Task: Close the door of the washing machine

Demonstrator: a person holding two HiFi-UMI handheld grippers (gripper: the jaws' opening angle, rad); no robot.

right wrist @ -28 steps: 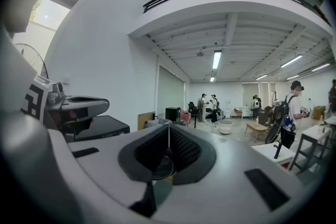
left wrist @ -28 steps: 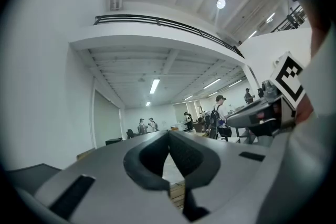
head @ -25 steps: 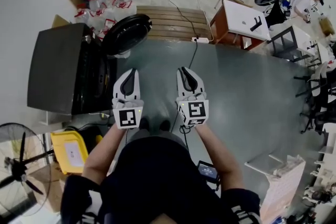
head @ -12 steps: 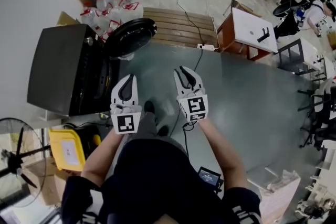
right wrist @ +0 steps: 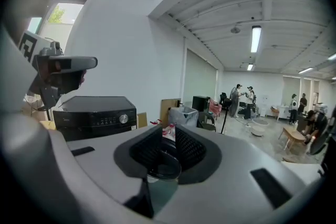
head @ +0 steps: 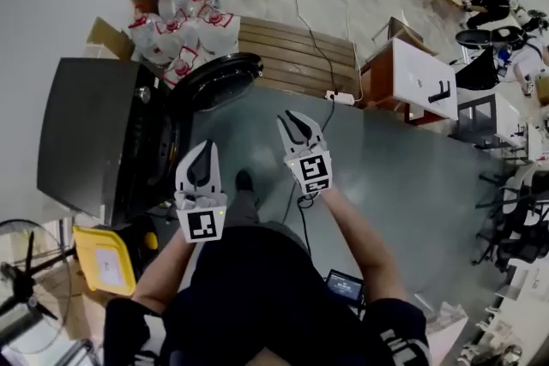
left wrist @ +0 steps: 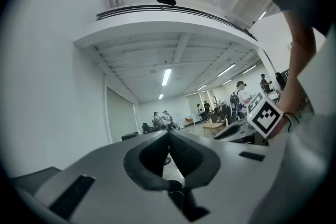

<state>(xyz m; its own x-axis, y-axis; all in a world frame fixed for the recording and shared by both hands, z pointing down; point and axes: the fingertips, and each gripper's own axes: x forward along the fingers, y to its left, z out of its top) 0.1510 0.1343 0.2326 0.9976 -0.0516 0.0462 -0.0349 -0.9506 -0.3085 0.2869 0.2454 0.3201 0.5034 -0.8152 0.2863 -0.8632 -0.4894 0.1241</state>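
Observation:
The black washing machine [head: 94, 129] stands at the left of the head view, and its round dark door [head: 225, 79] hangs swung open at its far corner. My left gripper [head: 206, 148] is held beside the machine's front, its jaws shut with nothing between them. My right gripper [head: 297, 117] is further out over the grey floor, a little short of the door, with its jaws slightly open and empty. In the right gripper view the machine [right wrist: 97, 112] lies to the left, and the door [right wrist: 164, 165] shows through the narrow gap of the right gripper [right wrist: 168, 131]. The left gripper [left wrist: 169, 134] touches nothing.
Plastic jugs with red caps [head: 184, 28] are heaped behind the machine, next to a wooden pallet [head: 296, 47]. A power strip [head: 343, 97] and its cable lie on the floor ahead. A yellow bin [head: 105, 263] and a fan [head: 17, 291] stand at the near left, a white table [head: 420, 77] at the right.
The person has stepped forward, so the machine and its open door are nearer. Both grippers have moved with them, and the right jaws have parted a little.

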